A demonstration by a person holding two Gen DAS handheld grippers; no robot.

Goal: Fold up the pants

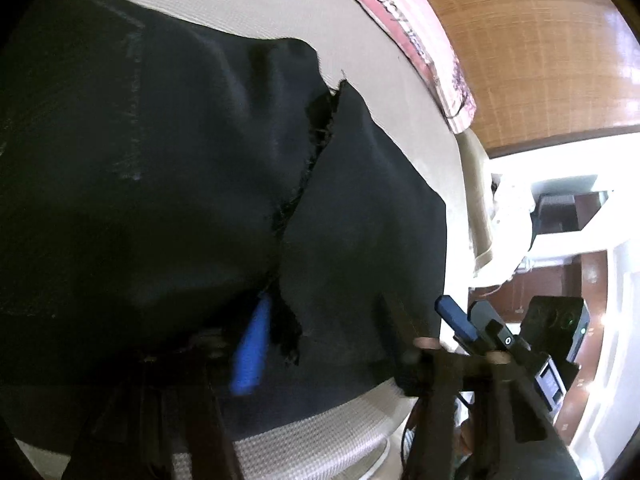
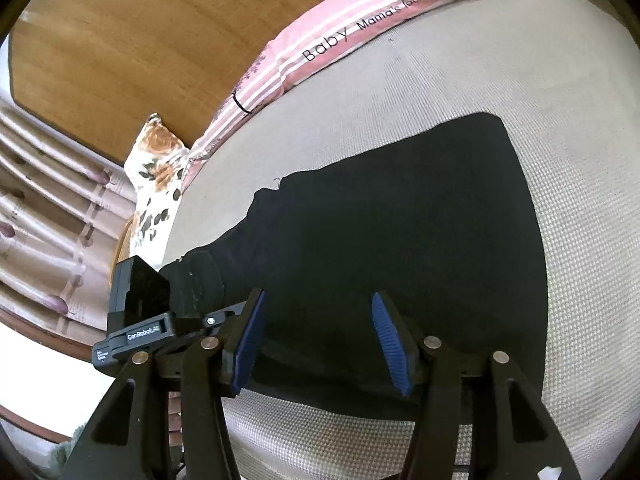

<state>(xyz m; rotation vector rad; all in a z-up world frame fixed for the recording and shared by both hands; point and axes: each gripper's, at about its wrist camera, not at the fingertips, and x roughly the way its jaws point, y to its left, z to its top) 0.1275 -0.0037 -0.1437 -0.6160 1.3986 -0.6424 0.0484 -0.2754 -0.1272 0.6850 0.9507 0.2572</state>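
On bed [image 2: 480,92] | pants [image 2: 380,240] btwn spread R fingers [image 2: 386,344] | L fingers [image 1: 250,344] pinching pants

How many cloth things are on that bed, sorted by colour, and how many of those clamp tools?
Black: 1, the pants
Pink striped: 1, the pillow
Floral: 1, the cushion
Beige: 1, the bed cover
Clamp tools: 2, the left gripper and the right gripper
Total: 6
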